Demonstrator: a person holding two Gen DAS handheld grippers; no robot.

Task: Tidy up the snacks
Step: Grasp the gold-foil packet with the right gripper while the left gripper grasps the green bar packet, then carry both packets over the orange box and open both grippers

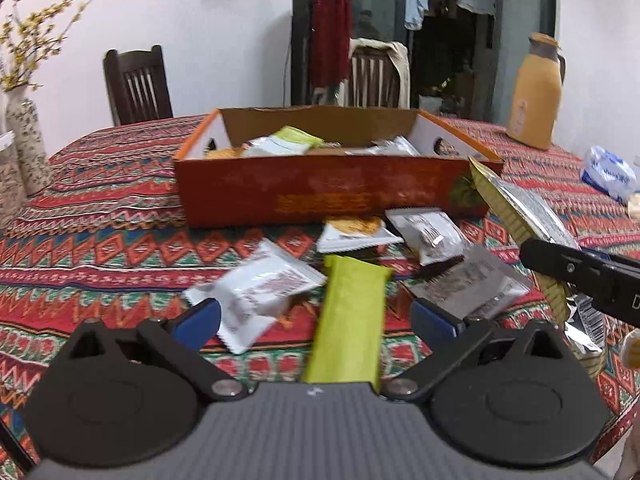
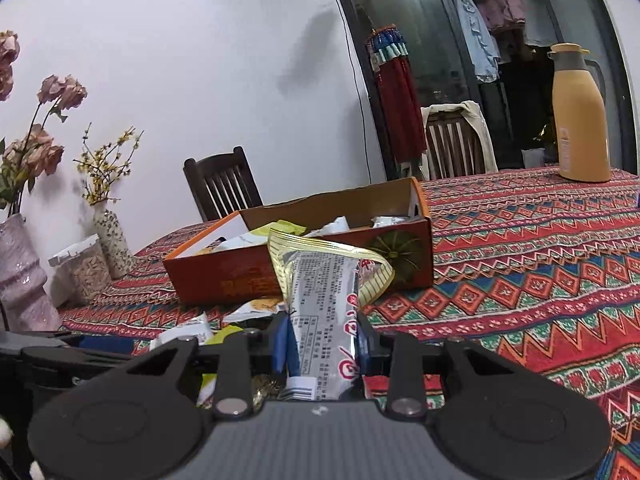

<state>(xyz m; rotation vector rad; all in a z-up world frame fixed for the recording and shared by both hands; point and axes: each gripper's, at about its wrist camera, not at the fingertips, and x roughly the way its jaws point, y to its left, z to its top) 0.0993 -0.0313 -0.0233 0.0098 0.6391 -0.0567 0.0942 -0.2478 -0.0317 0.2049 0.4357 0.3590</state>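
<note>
Right gripper (image 2: 324, 344), fingers clamped on a silver-and-gold foil snack packet (image 2: 324, 292) short of the open orange cardboard box (image 2: 224, 276), could let it slip; left gripper (image 1: 316, 320) fingers apart.

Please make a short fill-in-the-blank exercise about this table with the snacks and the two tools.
1. The right tool is shut on a silver packet with a ____ striped edge.
2. The left tool is ____, above a green packet.
3. The orange box stands on a patterned ____.

Missing words: gold; open; tablecloth
</note>
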